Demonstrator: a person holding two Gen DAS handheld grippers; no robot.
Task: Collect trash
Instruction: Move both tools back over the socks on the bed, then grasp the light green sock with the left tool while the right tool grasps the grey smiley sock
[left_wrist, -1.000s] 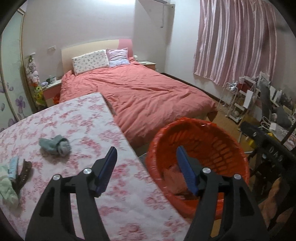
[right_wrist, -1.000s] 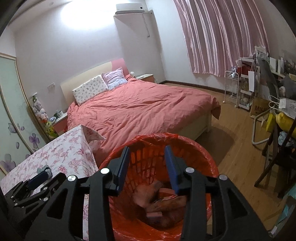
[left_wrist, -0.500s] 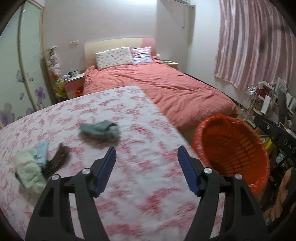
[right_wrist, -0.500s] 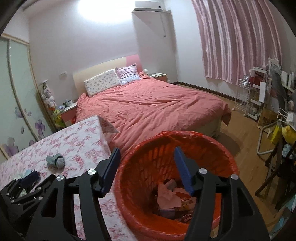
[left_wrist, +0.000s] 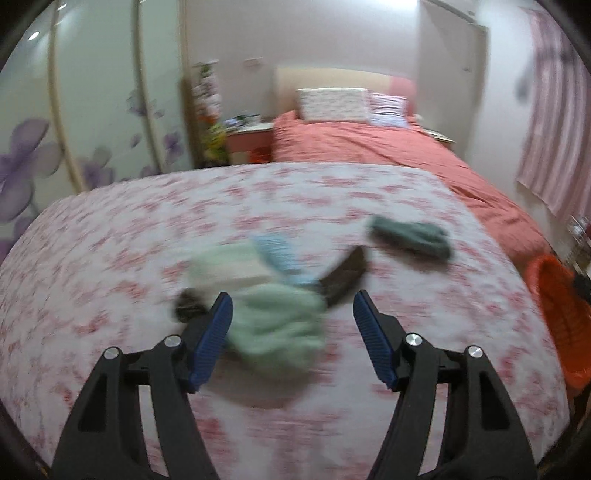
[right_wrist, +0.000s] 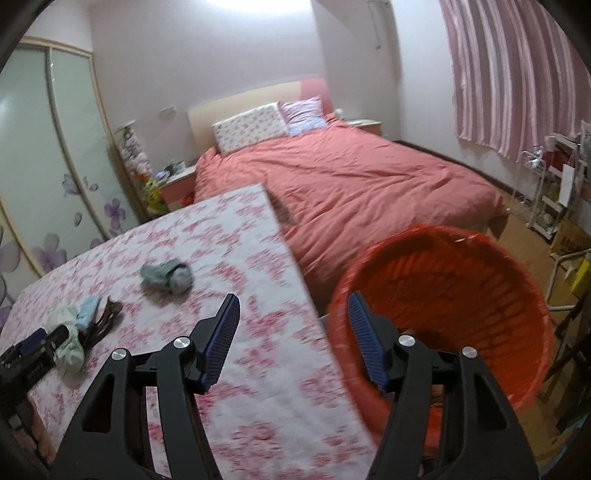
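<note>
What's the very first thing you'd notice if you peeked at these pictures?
Probably the big orange basket standing on the floor beside the flowery table, right in front of the open right gripper. Next, the pale green wad in a small pile on that table, between the open left gripper's blue fingers.

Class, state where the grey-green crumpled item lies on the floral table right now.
In the right wrist view, the grey-green crumpled item lies on the floral table, apart from the pale green pile, left of the orange basket.
</note>
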